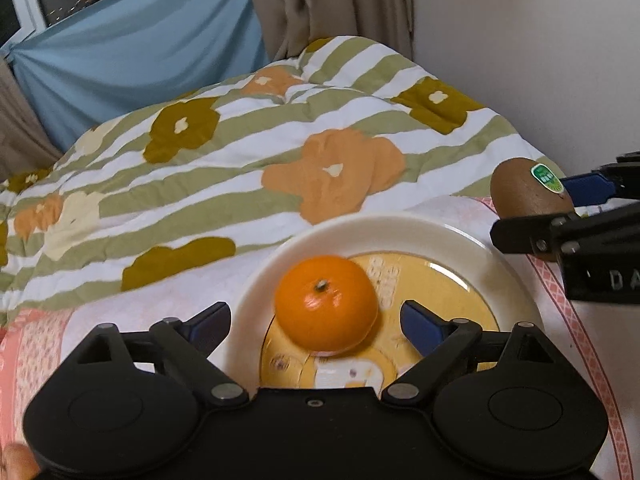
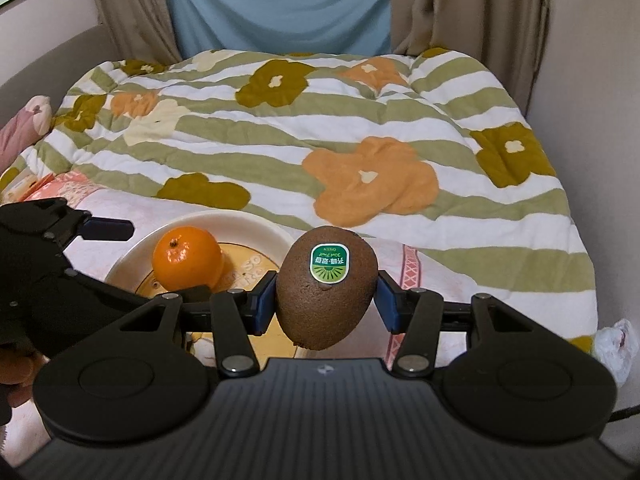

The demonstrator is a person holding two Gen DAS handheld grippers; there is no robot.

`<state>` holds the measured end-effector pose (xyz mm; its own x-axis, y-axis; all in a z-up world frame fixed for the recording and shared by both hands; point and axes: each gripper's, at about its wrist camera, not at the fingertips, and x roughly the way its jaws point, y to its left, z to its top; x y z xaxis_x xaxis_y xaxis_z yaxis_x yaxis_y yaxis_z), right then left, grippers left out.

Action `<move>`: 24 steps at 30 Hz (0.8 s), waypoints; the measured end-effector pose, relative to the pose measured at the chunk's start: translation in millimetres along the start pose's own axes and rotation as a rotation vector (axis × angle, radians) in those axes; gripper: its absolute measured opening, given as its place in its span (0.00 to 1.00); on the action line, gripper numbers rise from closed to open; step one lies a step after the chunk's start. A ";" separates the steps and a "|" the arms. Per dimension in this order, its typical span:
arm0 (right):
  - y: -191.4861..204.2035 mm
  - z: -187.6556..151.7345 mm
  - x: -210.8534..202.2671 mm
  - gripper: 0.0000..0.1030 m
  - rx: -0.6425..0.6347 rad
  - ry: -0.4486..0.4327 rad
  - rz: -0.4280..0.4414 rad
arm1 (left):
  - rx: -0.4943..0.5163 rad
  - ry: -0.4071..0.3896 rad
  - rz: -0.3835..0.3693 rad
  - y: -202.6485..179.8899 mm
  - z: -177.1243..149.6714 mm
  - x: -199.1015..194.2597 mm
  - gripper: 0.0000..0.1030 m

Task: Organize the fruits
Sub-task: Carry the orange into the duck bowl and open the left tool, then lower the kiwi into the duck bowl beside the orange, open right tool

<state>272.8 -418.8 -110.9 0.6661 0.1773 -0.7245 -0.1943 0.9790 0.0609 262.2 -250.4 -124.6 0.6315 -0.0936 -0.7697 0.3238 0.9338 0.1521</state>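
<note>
1. Left gripper (image 1: 316, 320) low over the plate (image 1: 504, 280), blue-padded fingers (image 1: 420, 320) spread wide, touching nothing.
2. Mandarin (image 1: 326, 302) sitting free on the plate's yellow printed centre, stem up, between the spread left fingers but clear of both pads.
3. Right gripper (image 2: 326, 300) clamped on a brown kiwi (image 2: 326, 288), one blue pad pressed to each side, green sticker (image 2: 330, 263) facing the camera.
4. Kiwi held in the air at the plate's right rim, just beside the mandarin; seen from the left wrist, up at the right edge of view above the rim.
5. Plate resting on a pink-patterned sheet (image 1: 592, 360) on a bed, with a striped, flower-printed quilt (image 1: 320, 140) bunched just behind it.
6. Blue cloth (image 2: 280, 4) and beige curtains (image 2: 460, 8) hanging beyond the quilt.
</note>
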 end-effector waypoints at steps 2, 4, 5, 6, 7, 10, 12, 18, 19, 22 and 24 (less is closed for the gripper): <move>2.8 0.8 3.5 0.64 -0.020 0.006 0.011 | -0.022 0.004 0.002 4.2 -4.7 -5.5 0.92; 7.4 1.7 7.3 0.64 -0.043 0.006 0.027 | -0.037 0.003 0.007 8.3 -8.6 -10.9 0.92; 10.4 2.7 9.9 0.64 -0.057 0.005 0.038 | -0.043 0.003 0.013 10.1 -10.1 -13.4 0.92; 13.6 3.4 12.7 0.64 -0.071 0.006 0.047 | -0.048 0.002 0.018 11.9 -11.4 -15.7 0.92; 17.7 3.6 15.5 0.64 -0.083 0.007 0.053 | -0.054 0.002 0.022 13.6 -12.5 -17.6 0.92; 29.3 4.3 27.2 0.64 -0.132 0.013 0.070 | -0.076 0.002 0.025 18.2 -15.5 -21.7 0.92; 36.3 3.1 34.4 0.64 -0.163 0.014 0.074 | -0.089 0.001 0.016 21.5 -17.9 -24.1 0.92; 53.0 -2.9 50.5 0.64 -0.238 0.020 0.087 | -0.102 0.009 0.039 27.7 -26.1 -31.4 0.92; 54.7 -3.8 53.0 0.64 -0.240 0.025 0.090 | -0.107 0.009 0.042 28.9 -27.7 -32.7 0.92; 57.4 -6.2 57.7 0.64 -0.247 0.033 0.090 | -0.120 0.003 0.050 31.3 -32.2 -36.0 0.92; 58.9 -7.7 59.6 0.64 -0.254 0.036 0.083 | -0.128 0.006 0.051 33.0 -34.5 -36.5 0.92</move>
<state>295.5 -351.3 -155.8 0.6151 0.2478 -0.7485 -0.4245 0.9040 -0.0496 225.5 -204.3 -112.9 0.6404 -0.0437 -0.7668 0.1986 0.9738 0.1104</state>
